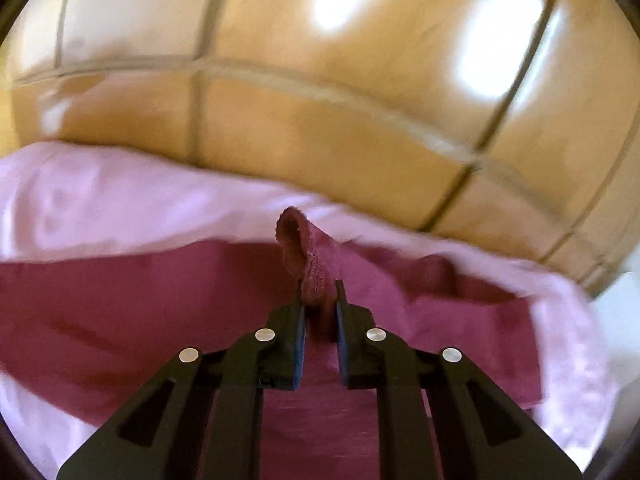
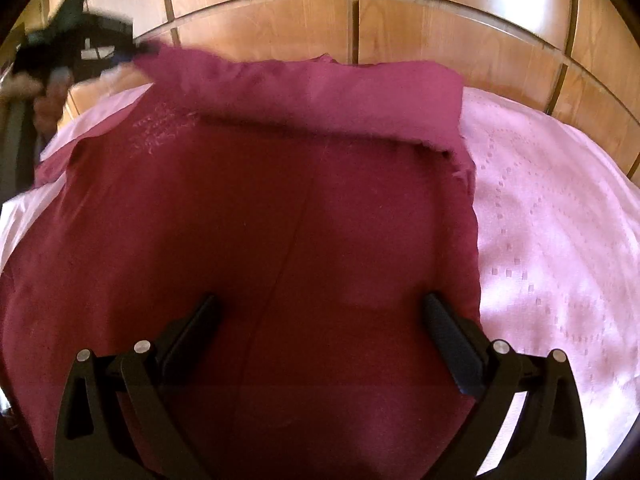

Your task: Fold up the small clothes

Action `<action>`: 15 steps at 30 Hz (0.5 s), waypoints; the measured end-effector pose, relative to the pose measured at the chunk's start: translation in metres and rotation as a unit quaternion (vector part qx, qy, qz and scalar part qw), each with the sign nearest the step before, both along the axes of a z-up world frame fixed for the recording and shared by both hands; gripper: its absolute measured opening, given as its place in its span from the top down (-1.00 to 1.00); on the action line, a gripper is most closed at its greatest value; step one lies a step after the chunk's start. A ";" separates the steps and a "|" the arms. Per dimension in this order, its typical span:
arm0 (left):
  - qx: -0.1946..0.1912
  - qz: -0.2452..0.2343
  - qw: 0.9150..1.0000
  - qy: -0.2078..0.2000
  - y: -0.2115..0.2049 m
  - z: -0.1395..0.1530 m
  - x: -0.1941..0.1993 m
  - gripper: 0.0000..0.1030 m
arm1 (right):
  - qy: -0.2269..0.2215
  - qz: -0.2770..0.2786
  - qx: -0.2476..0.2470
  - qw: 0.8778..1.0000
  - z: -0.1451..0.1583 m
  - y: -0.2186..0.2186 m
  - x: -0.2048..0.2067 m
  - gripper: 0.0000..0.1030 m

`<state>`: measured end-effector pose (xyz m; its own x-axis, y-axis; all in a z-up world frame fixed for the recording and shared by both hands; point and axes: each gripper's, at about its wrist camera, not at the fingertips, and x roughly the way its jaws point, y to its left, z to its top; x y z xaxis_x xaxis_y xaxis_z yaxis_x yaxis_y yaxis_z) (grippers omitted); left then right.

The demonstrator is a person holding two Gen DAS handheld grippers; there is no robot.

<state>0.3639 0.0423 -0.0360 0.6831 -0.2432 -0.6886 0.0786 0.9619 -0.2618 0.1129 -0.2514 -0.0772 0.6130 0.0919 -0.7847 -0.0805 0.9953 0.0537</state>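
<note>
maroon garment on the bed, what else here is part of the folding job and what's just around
In the job:
maroon cloth garment
left tongs, shut on its hem
right tongs, open above it

Just around:
pink patterned bedsheet
wooden panelled wall

In the right wrist view, bare pink sheet (image 2: 552, 216) is lying open along the right of the frame. The maroon garment (image 2: 256, 240) is filling the centre, its raised fold crossing the upper middle. Wooden panels (image 2: 440, 36) are closing off the top.
</note>
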 end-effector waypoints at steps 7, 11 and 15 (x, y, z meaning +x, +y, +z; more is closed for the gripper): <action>0.044 -0.004 0.998 0.051 -0.004 -0.048 0.002 0.77 | 0.019 0.005 0.026 0.999 0.017 -0.006 0.005 -0.95; 0.038 -0.006 0.998 0.052 -0.002 -0.048 -0.004 0.77 | -0.043 0.000 0.065 0.997 0.070 -0.013 0.027 -0.95; 0.051 -0.003 0.998 0.046 -0.006 -0.047 -0.011 0.77 | -0.046 -0.016 0.029 0.998 0.081 -0.013 0.091 -0.95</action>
<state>0.3530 0.0361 -0.0831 0.6149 -0.1729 -0.7694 0.0644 0.9834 -0.1695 0.2040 -0.2643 0.0033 0.6850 0.1153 -0.7193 -0.0565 0.9928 0.1053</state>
